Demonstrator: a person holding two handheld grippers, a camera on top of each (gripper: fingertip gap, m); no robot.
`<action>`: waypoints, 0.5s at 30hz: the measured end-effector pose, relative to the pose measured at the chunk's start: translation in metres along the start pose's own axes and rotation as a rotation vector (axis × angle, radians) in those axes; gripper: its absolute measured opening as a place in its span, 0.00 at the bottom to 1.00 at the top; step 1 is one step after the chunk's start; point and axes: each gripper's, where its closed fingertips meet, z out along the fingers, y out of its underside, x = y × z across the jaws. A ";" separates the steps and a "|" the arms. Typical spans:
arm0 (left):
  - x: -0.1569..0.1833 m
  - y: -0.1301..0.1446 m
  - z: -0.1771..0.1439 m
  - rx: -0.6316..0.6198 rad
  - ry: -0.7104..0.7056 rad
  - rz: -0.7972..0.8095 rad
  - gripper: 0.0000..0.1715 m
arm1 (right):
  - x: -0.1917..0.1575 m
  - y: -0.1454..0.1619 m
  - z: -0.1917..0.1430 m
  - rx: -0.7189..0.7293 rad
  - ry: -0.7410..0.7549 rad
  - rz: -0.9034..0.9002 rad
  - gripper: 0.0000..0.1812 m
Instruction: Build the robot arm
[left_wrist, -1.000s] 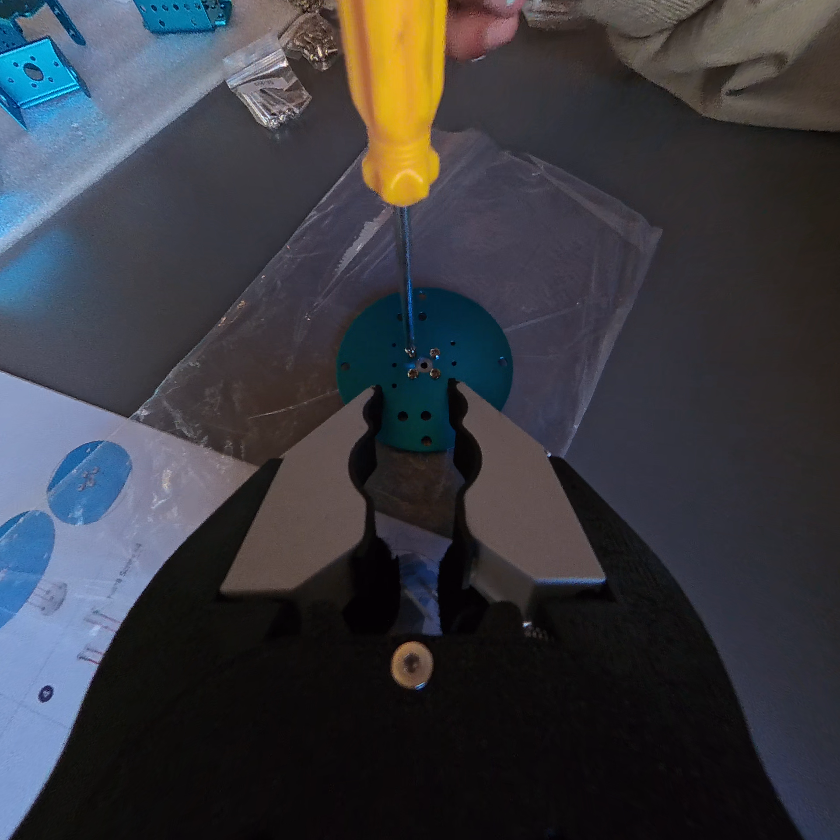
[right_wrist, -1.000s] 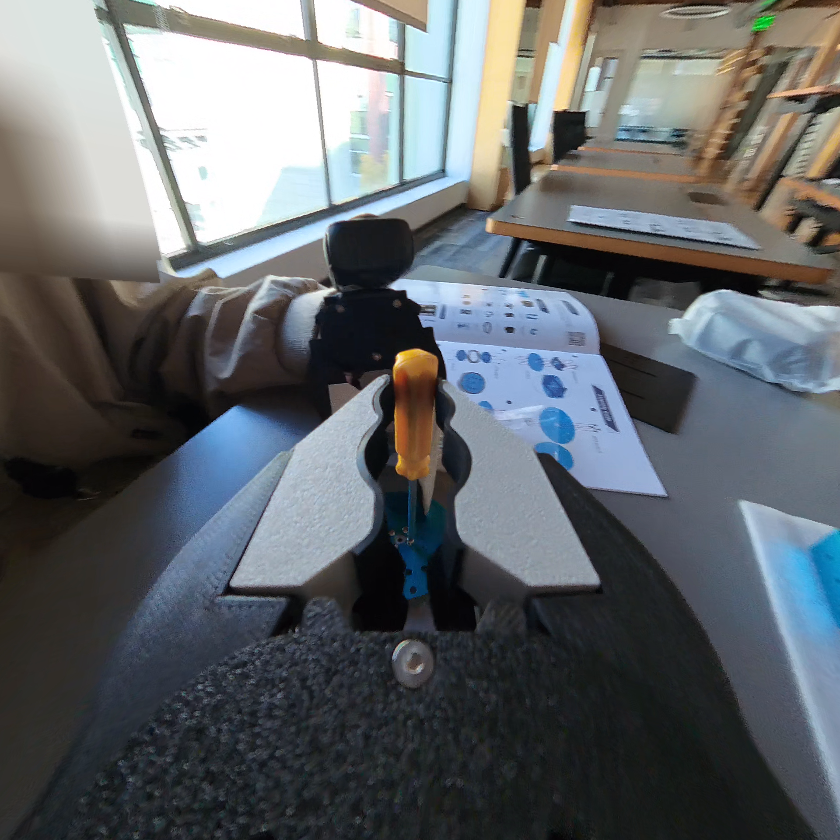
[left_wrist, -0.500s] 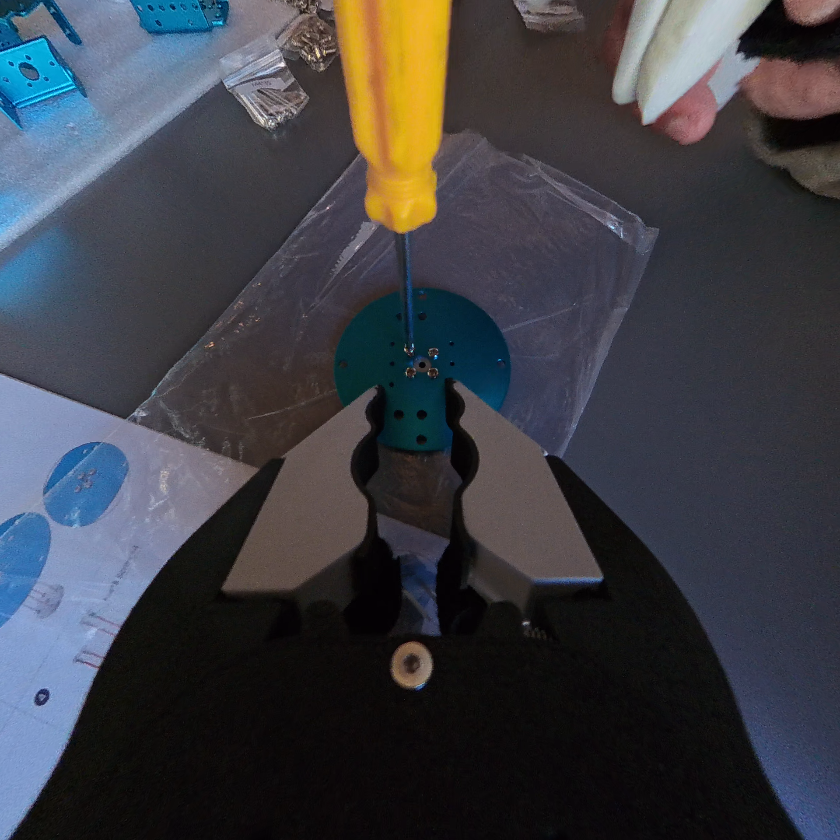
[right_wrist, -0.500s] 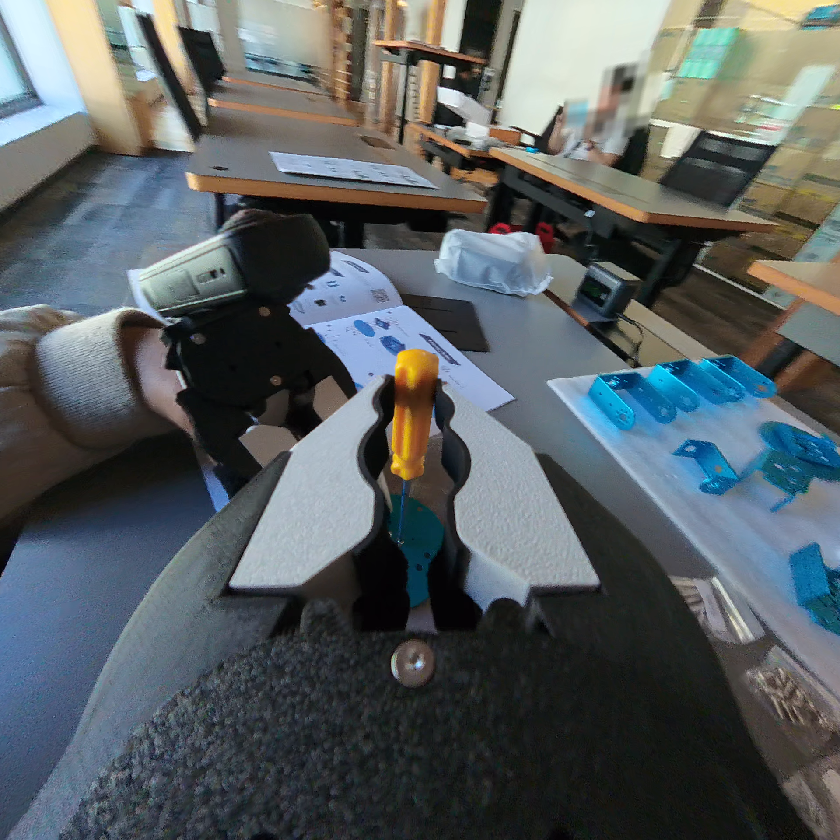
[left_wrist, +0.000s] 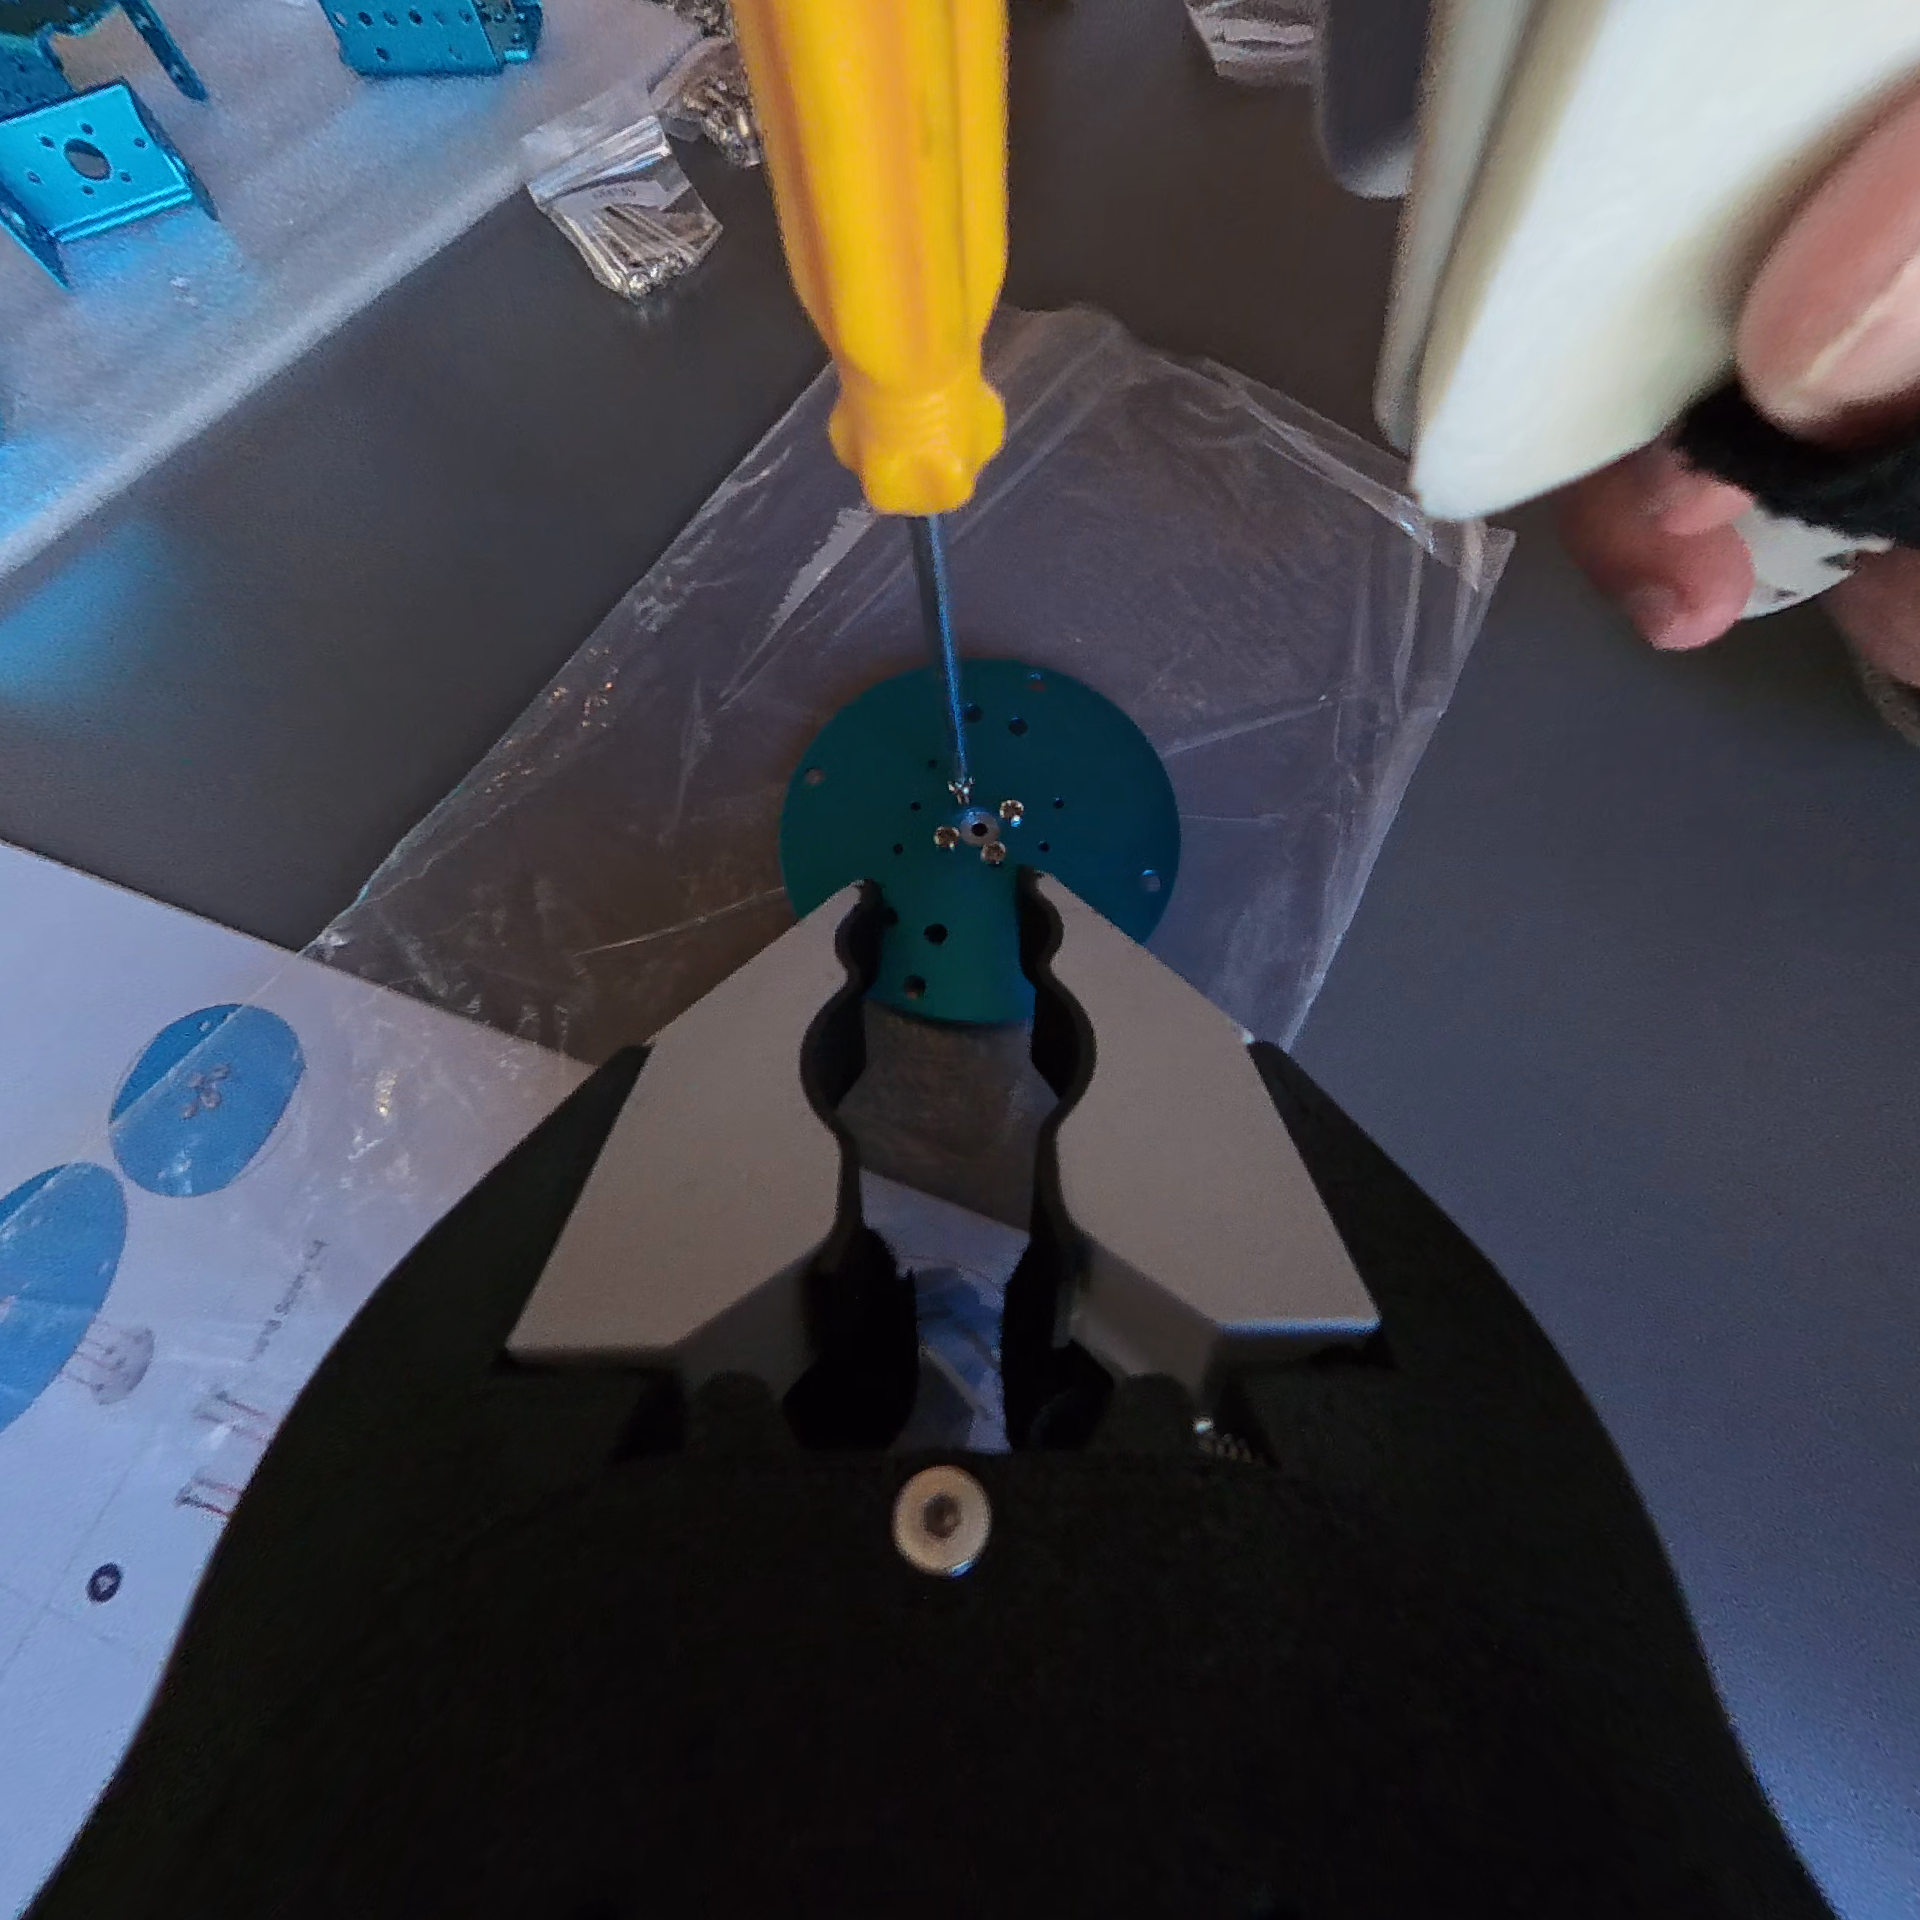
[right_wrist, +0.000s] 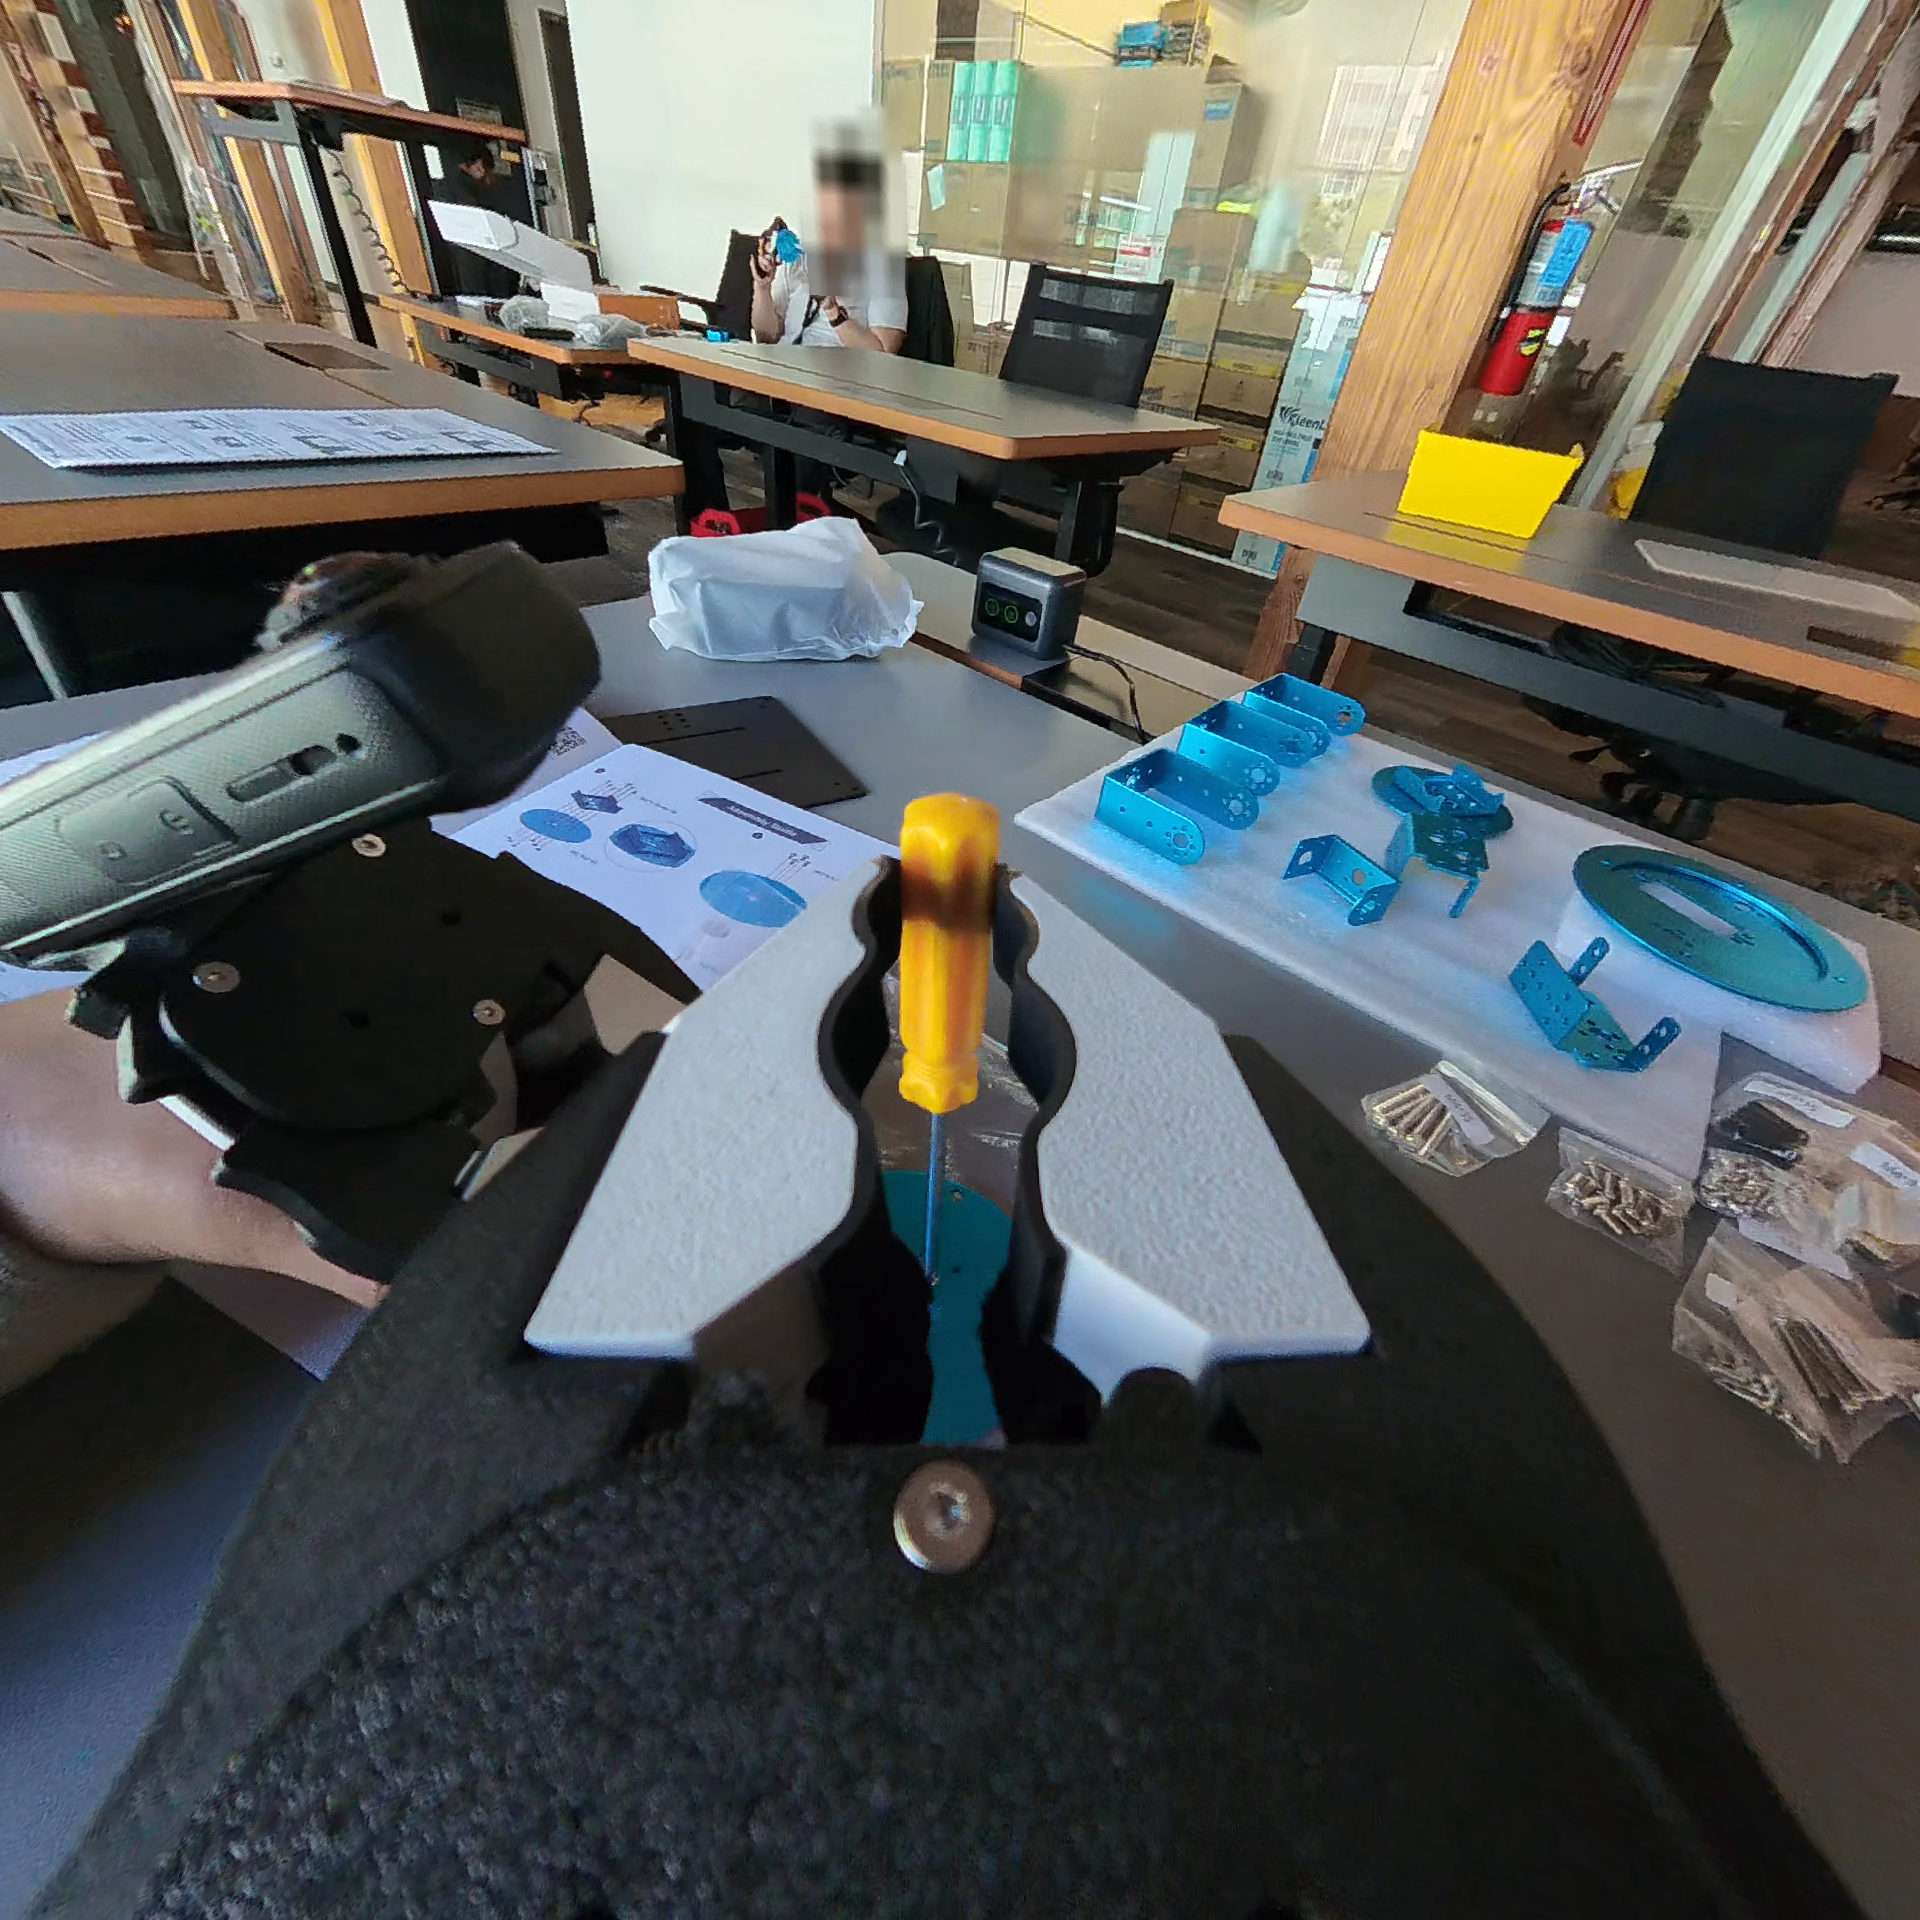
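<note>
Swinging round since the earlier frames, the right tool (right_wrist: 943, 894) is now facing the foam tray (right_wrist: 1455, 966) of blue brackets (right_wrist: 1226, 769) and is pinching the yellow screwdriver (right_wrist: 940, 987) by its handle, shaft pointing down onto the teal disc (left_wrist: 982, 831). Left tool (left_wrist: 943, 894) is pressing together on the near edge of that disc, which is lying on a clear plastic bag (left_wrist: 1247, 675) on the grey surface (left_wrist: 1610, 1143), the screwdriver tip sitting on one of the small screws (left_wrist: 961, 792) by the disc's centre hole, with an open instruction booklet (left_wrist: 156, 1195) lying just beside the bag
</note>
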 end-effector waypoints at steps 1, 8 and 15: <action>0.000 -0.001 -0.001 0.005 -0.012 0.019 0.17 | 0.001 0.000 0.000 0.001 -0.003 -0.002 0.09; 0.004 -0.057 -0.019 0.286 -0.055 0.032 0.16 | 0.005 0.001 -0.005 0.004 -0.021 0.034 0.09; -0.001 -0.062 -0.008 0.286 -0.035 0.020 0.02 | 0.007 0.001 -0.005 0.002 -0.042 0.065 0.09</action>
